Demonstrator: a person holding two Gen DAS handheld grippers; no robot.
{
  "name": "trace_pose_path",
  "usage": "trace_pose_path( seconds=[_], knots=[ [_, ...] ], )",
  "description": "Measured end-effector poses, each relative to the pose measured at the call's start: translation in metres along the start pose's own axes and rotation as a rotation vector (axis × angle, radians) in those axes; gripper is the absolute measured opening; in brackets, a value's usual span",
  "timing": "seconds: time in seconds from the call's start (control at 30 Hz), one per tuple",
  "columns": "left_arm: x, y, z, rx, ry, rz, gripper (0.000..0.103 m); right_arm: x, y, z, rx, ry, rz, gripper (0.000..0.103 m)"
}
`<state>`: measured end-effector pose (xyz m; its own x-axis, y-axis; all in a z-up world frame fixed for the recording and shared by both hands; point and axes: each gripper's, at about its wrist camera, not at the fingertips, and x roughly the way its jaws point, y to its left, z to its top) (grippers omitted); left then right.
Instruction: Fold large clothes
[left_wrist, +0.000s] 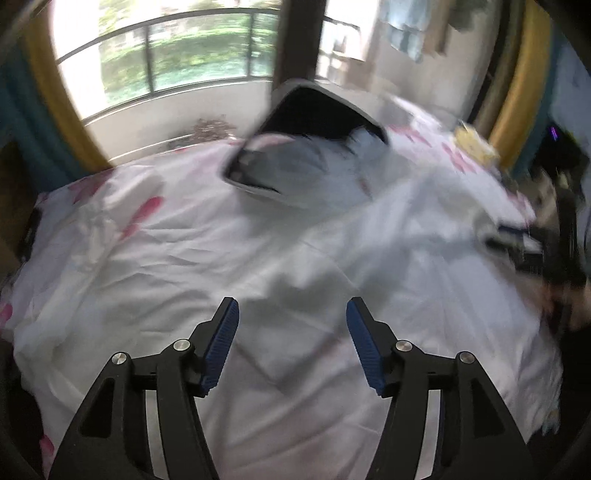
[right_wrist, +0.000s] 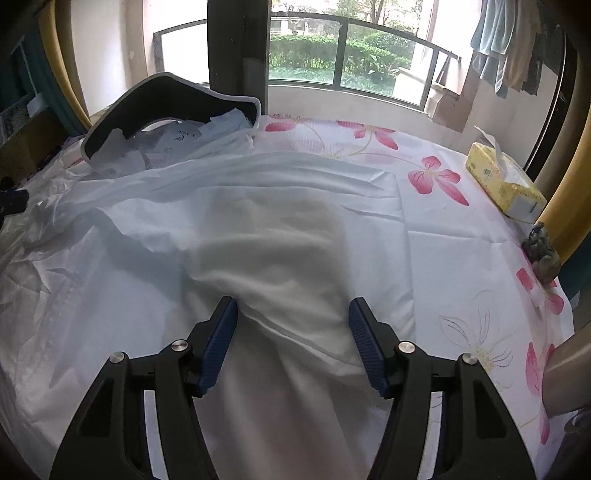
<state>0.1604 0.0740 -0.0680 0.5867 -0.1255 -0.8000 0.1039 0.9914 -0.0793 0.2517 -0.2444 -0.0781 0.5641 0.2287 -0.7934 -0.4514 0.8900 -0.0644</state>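
Barely begun: my left gripper (left_wrist: 291, 314) and right gripper (right_wrist: 293, 314) hang with fingers open over the rumpled white garment (right_wrist: 280, 240) on the bed (right_wrist: 461, 258), unfolded.

Daylight glares through the window (right_wrist: 343, 55); left view seems motion-blurred, edges fisheye-warped.
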Motion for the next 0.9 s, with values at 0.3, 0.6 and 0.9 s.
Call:
trace_pose_path(
  seconds=[0.3,0.6,0.9],
  knots=[
    [0.028,-0.008,-0.017,0.106,0.058,0.062,0.058,-0.001,-0.002,-0.002,0.01,-0.005,0.007,0.063],
    [-0.001,0.012,-0.005,0.034,-0.017,0.016,0.012,-0.001,-0.001,-0.002,0.005,0.001,0.006,0.063],
    [-0.009,0.044,0.037,0.01,-0.112,0.095,0.012,-0.001,0.001,-0.002,-0.007,0.006,0.014,0.063]
  ],
)
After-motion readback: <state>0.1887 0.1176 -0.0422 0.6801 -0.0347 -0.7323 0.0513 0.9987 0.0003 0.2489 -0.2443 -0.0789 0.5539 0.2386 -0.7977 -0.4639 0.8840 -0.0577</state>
